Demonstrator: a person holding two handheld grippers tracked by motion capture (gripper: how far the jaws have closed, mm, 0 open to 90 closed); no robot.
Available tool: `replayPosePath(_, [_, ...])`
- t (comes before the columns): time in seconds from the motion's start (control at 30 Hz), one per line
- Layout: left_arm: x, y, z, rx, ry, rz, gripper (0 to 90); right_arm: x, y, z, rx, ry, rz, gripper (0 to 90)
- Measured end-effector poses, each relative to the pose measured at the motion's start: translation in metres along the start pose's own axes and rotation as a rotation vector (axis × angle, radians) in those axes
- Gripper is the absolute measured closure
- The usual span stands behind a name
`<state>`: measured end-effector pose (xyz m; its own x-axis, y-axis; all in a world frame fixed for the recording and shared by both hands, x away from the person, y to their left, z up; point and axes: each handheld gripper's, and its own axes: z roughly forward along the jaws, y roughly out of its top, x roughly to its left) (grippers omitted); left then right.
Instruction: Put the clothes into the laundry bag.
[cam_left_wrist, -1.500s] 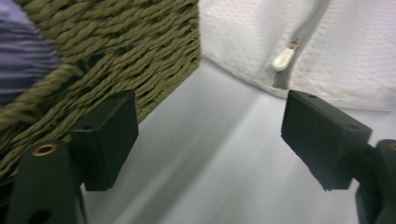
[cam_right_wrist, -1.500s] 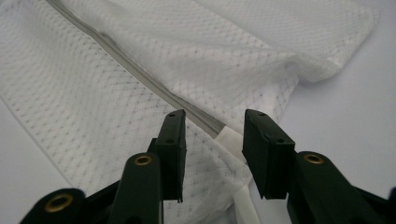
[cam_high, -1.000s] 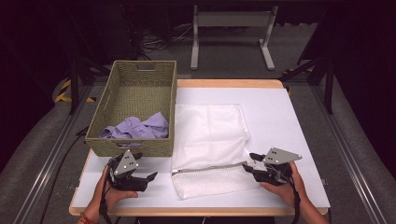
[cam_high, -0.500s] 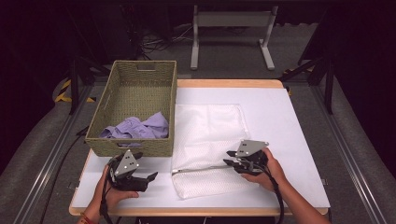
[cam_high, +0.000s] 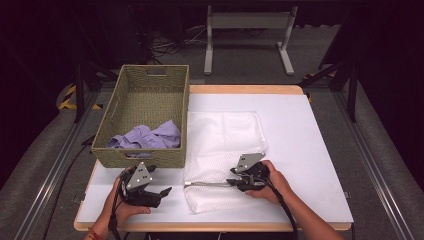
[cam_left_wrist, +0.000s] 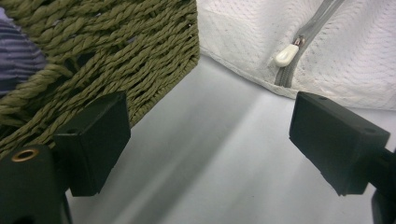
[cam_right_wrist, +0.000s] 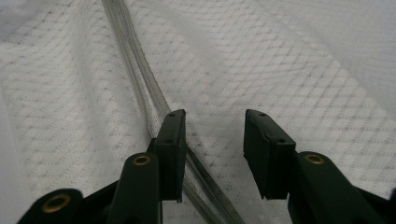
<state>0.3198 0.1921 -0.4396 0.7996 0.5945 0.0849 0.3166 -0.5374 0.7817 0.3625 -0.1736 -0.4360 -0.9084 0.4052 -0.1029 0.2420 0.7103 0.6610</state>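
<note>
White mesh laundry bag (cam_high: 222, 150) lying flat on the white table (cam_high: 310, 145), just right of a woven basket (cam_high: 145, 100) with a lilac garment (cam_high: 147, 136) bunched inside. Likely light, limp and floppy, prone to sagging and sliding on the smooth top if lifted by one corner; best taken at the zipper (cam_right_wrist: 135, 70) edge or by the small white pull tab (cam_left_wrist: 286, 55) near the bag's left end, where the fabric is doubled and firmer. Right gripper (cam_high: 239, 181) set down over the bag's near part, jaws roughly half apart after having just widened again, one jaw resting beside the zipper track with mesh lying between the two but not pinched. Left gripper (cam_high: 165, 191) held low over bare table near the basket's front corner, jaws wide apart and holding nothing, the pull tab just ahead of them. Zipper apparently parted beyond the right jaws, though how far along is hard to tell.
</note>
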Motion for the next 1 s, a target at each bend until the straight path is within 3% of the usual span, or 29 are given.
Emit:
replayPosePath(0.17, [0.001,0.0,0.002,0.002,-0.002,-0.003,12.9,-0.001,0.0,0.003,0.006,0.039,0.013,53.9])
replayPosePath(0.3, [0.001,0.001,0.003,-0.002,0.0,0.005,12.9,-0.005,0.004,0.007,0.012,0.071,0.039,61.8])
replayPosePath(0.33, [0.0,0.002,0.002,-0.001,0.003,0.005,12.9,-0.006,0.004,0.007,0.011,0.07,0.045,67.2])
replayPosePath(0.47, [0.001,0.002,0.002,-0.003,0.0,0.002,12.9,-0.009,0.004,0.007,0.009,0.032,0.053,84.9])
replayPosePath(0.53, [0.001,0.002,0.002,-0.005,-0.001,0.006,12.9,-0.009,0.004,0.007,0.008,0.03,0.053,87.3])
replayPosePath(0.77, [0.005,0.004,-0.006,-0.047,-0.001,-0.006,13.5,-0.002,0.014,-0.005,-0.043,-0.039,0.038,88.3])
replayPosePath(1.0, [0.009,0.011,-0.025,-0.116,0.008,-0.006,13.9,0.001,0.032,-0.018,-0.111,-0.06,0.017,88.4])
